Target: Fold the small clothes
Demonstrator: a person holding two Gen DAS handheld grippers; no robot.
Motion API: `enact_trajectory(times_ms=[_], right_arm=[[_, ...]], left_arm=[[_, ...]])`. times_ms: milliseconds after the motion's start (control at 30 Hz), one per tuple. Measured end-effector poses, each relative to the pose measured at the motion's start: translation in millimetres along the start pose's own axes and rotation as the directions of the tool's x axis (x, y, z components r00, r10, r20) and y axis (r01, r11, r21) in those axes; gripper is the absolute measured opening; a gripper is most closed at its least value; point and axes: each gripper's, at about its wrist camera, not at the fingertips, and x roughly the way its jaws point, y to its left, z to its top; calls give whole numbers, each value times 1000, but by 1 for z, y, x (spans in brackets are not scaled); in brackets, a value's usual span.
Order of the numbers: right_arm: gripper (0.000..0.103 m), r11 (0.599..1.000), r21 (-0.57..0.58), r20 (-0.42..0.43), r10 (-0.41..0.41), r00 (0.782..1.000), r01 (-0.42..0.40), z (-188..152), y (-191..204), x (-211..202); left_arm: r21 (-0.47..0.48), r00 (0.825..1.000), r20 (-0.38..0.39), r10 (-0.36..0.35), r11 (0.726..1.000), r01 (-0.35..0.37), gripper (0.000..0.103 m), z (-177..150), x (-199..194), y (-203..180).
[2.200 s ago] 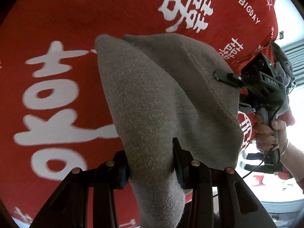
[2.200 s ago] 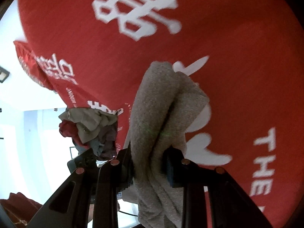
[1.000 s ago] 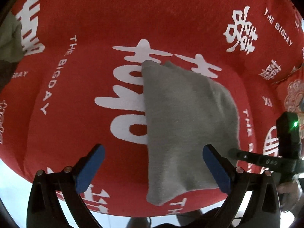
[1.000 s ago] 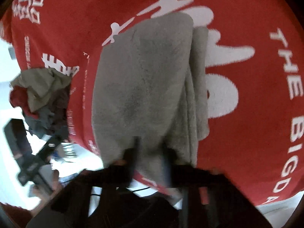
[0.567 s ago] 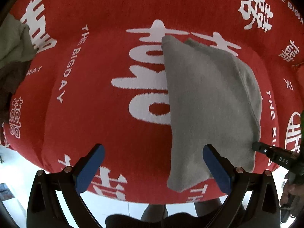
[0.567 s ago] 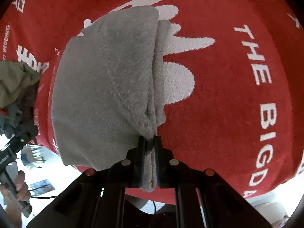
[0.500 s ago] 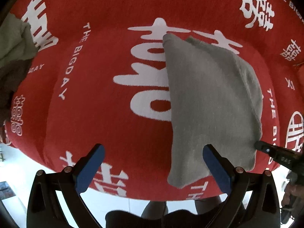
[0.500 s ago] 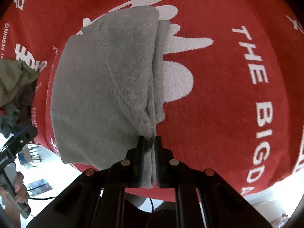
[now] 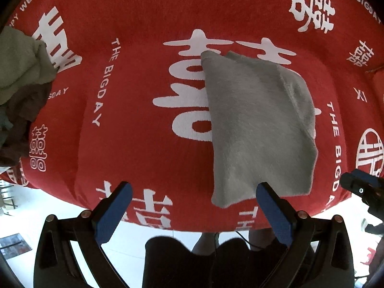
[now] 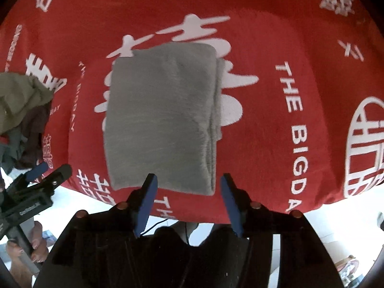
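Right gripper (image 10: pixel 188 201): released since half a second ago, jaws now wide, empty. Left gripper (image 9: pixel 192 211): wide, empty. Grey folded garment (image 10: pixel 160 117): flat on red cloth (image 10: pixel 276 36), near front edge. Clothes pile (image 9: pixel 19 84): at the left.

We see a home setting: a red wedding-print blanket (image 9: pixel 134 144) covering the surface, a heap of crumpled laundry (image 9: pixel 19 91), pale tiled floor (image 9: pixel 36 218).

Folded cloth (image 10: pixel 160 117): plain grey. Table cover (image 10: pixel 276 36): red, printed with white characters and lettering. Heaped clothes (image 9: pixel 19 88): olive green, dark brown. Gripper pads (image 9: pixel 112 212): blue, on black frames.
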Motion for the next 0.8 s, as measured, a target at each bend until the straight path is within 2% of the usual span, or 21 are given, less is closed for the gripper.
enact_trajectory(times_ms=[133, 267, 300, 400, 467, 633, 800], right_arm=[[76, 997, -55, 30, -47, 998, 49, 1, 27, -24], [83, 991, -105, 83, -77, 993, 86, 0, 50, -45], [88, 989, -114, 98, -85, 992, 96, -1, 54, -49], [90, 985, -125, 137, -100, 986, 117, -1, 62, -59], [103, 980, -127, 141, -138, 980, 156, -1, 67, -61], [103, 984, -90, 126, -141, 982, 153, -1, 69, -64], [103, 980, -68, 104, -180, 978, 188, 1, 69, -68]], left_arm=[[8, 1000, 8, 19, 1000, -20, 103, -2, -19, -1], [-1, 999, 31, 9, 1000, -9, 103, -1, -38, 1], [-5, 999, 36, 3, 1000, -3, 103, -1, -42, 1], [-10, 999, 52, 2, 1000, -1, 103, 0, -52, 3], [-11, 998, 57, -20, 1000, 21, 103, 1, -57, 3], [-14, 998, 57, -42, 999, 43, 103, 0, -65, 3], [19, 997, 72, -7, 1000, 6, 103, -3, -76, 2]])
